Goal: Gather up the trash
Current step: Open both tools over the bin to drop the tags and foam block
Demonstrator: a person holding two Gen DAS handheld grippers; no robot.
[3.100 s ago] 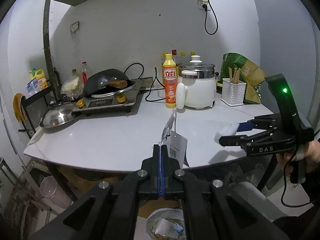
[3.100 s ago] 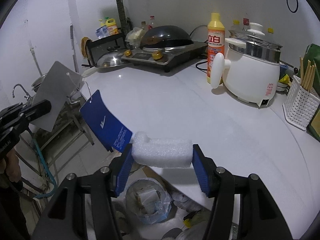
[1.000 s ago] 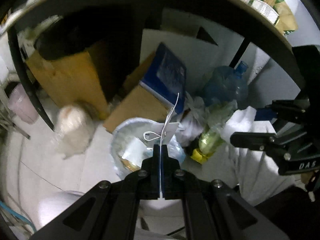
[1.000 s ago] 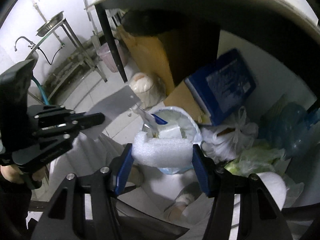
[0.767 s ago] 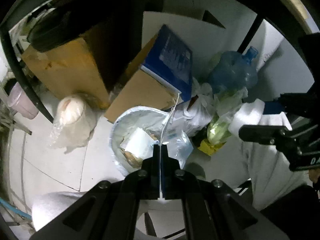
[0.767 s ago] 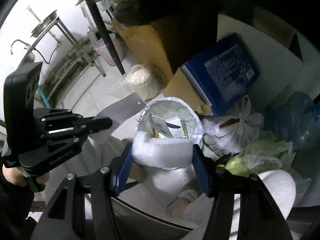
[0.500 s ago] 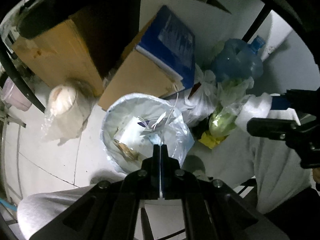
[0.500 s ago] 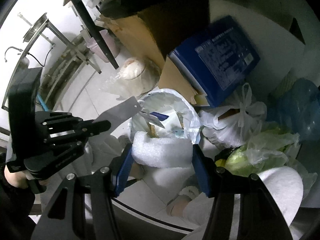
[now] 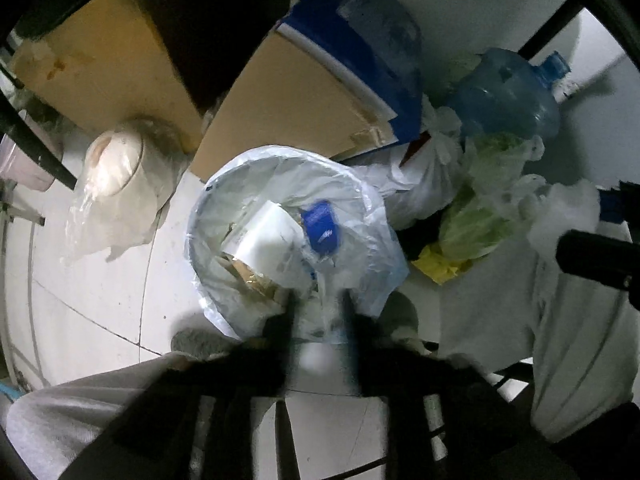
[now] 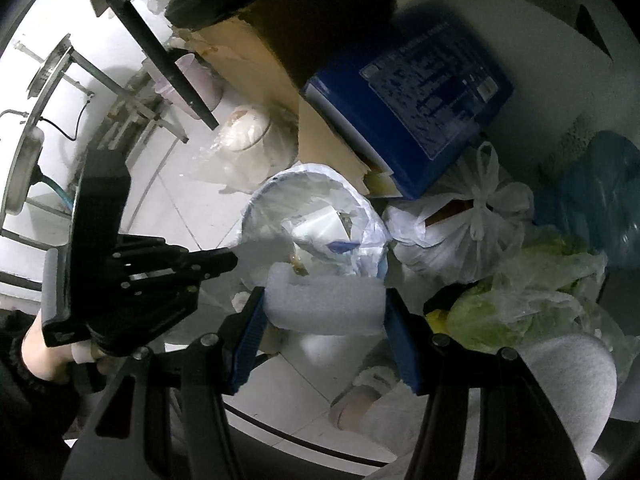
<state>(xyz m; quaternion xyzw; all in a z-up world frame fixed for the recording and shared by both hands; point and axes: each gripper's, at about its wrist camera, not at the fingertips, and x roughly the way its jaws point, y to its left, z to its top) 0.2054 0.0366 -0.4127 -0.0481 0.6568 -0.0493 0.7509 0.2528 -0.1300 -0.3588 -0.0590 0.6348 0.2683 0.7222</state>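
Observation:
A round trash bin (image 9: 208, 216) lined with a clear bag stands on the floor under the table; it also shows in the right wrist view (image 10: 256, 204). My left gripper (image 9: 318, 312) hangs over the bin's near rim, blurred, its jaws apart and empty. A blue tag (image 9: 320, 227) and a white card (image 9: 268, 240) lie inside the bin. My right gripper (image 10: 324, 312) is shut on a white foam block (image 10: 326, 304), just short of the bin's near rim. The left gripper (image 10: 230, 262) shows at the left of the right wrist view.
Cardboard boxes (image 9: 288, 96), a blue box (image 10: 408, 108), a tied white bag (image 10: 460, 232), a green bag (image 9: 476, 216) and a blue water jug (image 9: 508, 96) crowd behind and right of the bin. A bagged roll (image 9: 116, 160) lies left. My grey-clad legs (image 10: 560, 368) are below.
My left gripper has opened and the tags it held have dropped into the bin. Both grippers have come closer to the bin. The right one still holds the foam.

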